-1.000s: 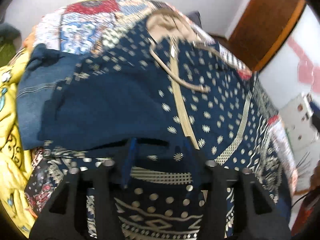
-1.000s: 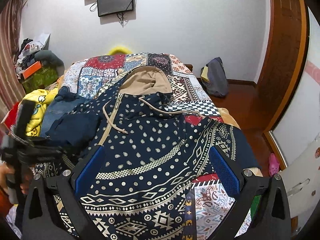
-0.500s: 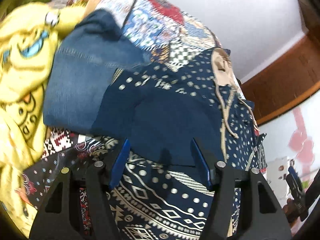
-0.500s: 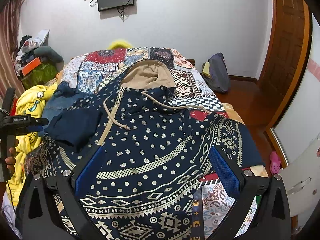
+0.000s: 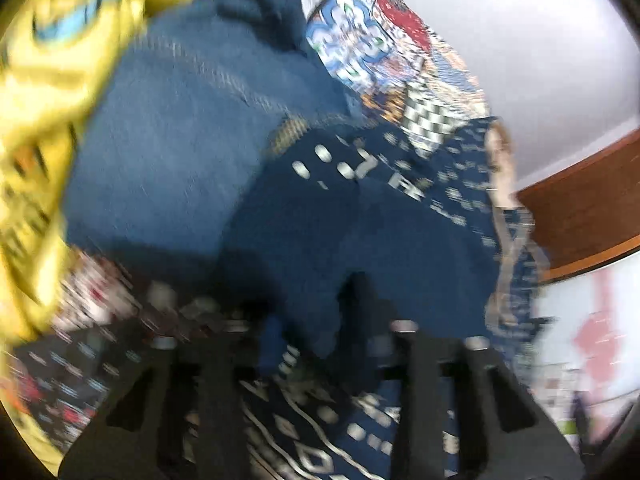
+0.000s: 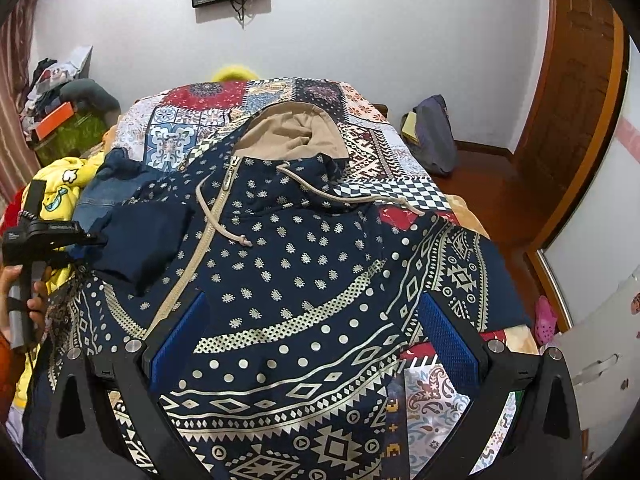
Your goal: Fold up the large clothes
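A navy patterned hoodie [image 6: 304,264] with a tan hood [image 6: 288,136] lies spread on the bed, zipper up. Its plain navy sleeve cuff [image 6: 140,240] is folded onto the chest at the left. In the blurred left wrist view the cuff [image 5: 328,264] sits between the fingers of my left gripper [image 5: 316,340], which look closed on its edge. The left gripper also shows in the right wrist view [image 6: 80,240] touching the cuff. My right gripper [image 6: 316,344] is open and empty above the hoodie's lower front.
Blue jeans [image 6: 104,192] and a yellow cartoon garment [image 6: 60,192] lie at the bed's left side. A patchwork bedspread [image 6: 208,120] covers the bed. A backpack [image 6: 432,136] sits on the floor by the wooden door [image 6: 576,92] at the right.
My left gripper swung left, then moved in onto the sleeve cuff, its fingers narrowing around the edge. The right gripper rose slightly and stayed open.
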Motion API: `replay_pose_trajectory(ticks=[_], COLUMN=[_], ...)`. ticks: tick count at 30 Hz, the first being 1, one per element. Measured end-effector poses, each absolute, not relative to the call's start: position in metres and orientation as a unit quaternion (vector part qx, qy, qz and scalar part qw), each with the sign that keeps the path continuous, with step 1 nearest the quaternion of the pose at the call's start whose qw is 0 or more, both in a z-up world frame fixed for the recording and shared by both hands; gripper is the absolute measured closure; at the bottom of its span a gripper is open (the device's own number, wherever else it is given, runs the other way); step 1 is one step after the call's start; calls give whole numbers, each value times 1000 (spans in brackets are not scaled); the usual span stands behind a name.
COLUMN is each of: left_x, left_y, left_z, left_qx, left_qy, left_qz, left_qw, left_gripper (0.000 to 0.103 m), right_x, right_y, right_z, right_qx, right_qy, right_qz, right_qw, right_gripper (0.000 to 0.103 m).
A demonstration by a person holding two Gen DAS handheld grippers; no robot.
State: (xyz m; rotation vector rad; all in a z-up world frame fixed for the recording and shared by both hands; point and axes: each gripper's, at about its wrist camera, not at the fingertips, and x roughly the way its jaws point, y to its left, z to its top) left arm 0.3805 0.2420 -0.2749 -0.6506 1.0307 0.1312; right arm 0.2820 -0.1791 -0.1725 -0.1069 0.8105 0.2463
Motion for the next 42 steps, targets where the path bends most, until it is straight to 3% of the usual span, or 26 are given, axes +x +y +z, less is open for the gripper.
replay_pose_trajectory(ticks=[3, 13, 19, 24, 31, 35, 39, 41, 42], left_x=[387, 403, 423, 437, 440, 435, 422, 417, 414], left_y=[231, 135, 48, -20, -97, -114, -126, -127, -127], left_z=[-259, -133, -93, -112, -197, -237, -245, -240, -237], left_qx=[-243, -133, -98, -82, -33, -5, 4, 3, 0], left_qy=[482, 370, 346, 383, 498, 542, 554, 554, 553], left_qz=[101, 45, -50, -122, -198, -211, -221, -233, -240], left_qw=[836, 918, 932, 912, 844, 813, 803, 800, 798], left_gripper=[94, 95, 95, 95, 95, 94, 93, 83, 72], right_x=[283, 287, 288, 282, 276, 273, 270, 269, 270], right_y=[-184, -210, -231, -256, -288, -302, -312, -316, -318], right_z=[-172, -162, -147, -144, -161, -177, -193, -200, -203], right_qx=[-43, -25, -34, -24, -28, -32, -24, -17, -12], right_qy=[396, 386, 365, 364, 392, 414, 437, 448, 453], right_qz=[120, 103, 81, 67, 43, 31, 24, 24, 26], right_qw=[909, 916, 927, 929, 919, 909, 899, 894, 891], right_gripper=[0, 0, 0, 0, 0, 0, 0, 0, 0])
